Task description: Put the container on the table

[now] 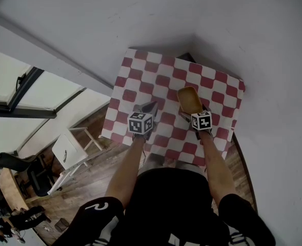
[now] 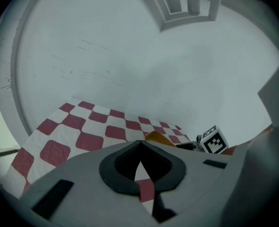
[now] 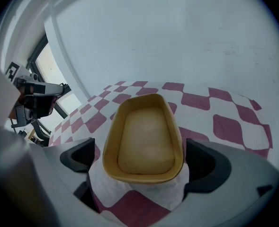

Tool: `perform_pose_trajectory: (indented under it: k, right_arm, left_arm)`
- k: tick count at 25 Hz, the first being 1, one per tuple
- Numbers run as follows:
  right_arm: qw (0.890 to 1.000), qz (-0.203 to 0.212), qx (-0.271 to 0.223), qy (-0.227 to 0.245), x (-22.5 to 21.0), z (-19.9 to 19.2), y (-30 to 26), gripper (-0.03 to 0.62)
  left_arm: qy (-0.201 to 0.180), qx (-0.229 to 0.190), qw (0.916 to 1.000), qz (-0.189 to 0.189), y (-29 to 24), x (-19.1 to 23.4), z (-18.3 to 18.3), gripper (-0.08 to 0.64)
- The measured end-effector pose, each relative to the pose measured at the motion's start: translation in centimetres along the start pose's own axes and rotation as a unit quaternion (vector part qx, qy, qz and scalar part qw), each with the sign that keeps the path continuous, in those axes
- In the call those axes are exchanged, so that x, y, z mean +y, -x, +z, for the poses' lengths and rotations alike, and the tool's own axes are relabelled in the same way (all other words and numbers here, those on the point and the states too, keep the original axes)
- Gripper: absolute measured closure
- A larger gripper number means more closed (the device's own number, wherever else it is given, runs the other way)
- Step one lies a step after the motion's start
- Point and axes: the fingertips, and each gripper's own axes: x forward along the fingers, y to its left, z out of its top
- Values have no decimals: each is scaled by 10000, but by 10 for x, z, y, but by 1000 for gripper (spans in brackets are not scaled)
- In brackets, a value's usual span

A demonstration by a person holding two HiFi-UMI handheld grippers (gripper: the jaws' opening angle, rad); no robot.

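Note:
A yellow oval container (image 1: 189, 100) lies on the table with the red-and-white chequered cloth (image 1: 217, 86), right of the middle. In the right gripper view the container (image 3: 146, 136) is empty, and its near end sits between the jaws of my right gripper (image 3: 141, 157). The jaws stand wide apart, with a strip of cloth showing beside the left pad (image 3: 80, 157), so the gripper is open. My left gripper (image 1: 149, 107) hovers over the cloth to the container's left. Its jaws (image 2: 140, 148) meet at the tips with nothing between them. The container's rim (image 2: 156, 137) peeks over them.
The table stands in a corner against white walls (image 1: 217, 14). A white stool (image 1: 71, 150) stands on the wooden floor at the table's left. A window (image 1: 17, 91) and a black office chair (image 1: 15, 163) lie further left.

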Motion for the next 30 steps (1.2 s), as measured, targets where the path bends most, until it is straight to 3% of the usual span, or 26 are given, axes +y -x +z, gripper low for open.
perform_pose_trajectory:
  k: [14,23,30]
  right_arm:
    - [9970,-290,-698,-156,-13,39,53,9]
    - [9951,-121,-971,-146,-5,58,86,14]
    - [9900,-203,-1375,-250,-6,77,115,52]
  left_arm:
    - [-90,-300,9995,-82,13,-13,28,535]
    - [-231,-572,9980,-116,22,-34,51,535]
    - [-74,-862,9963,-25,33,-42,64,535]
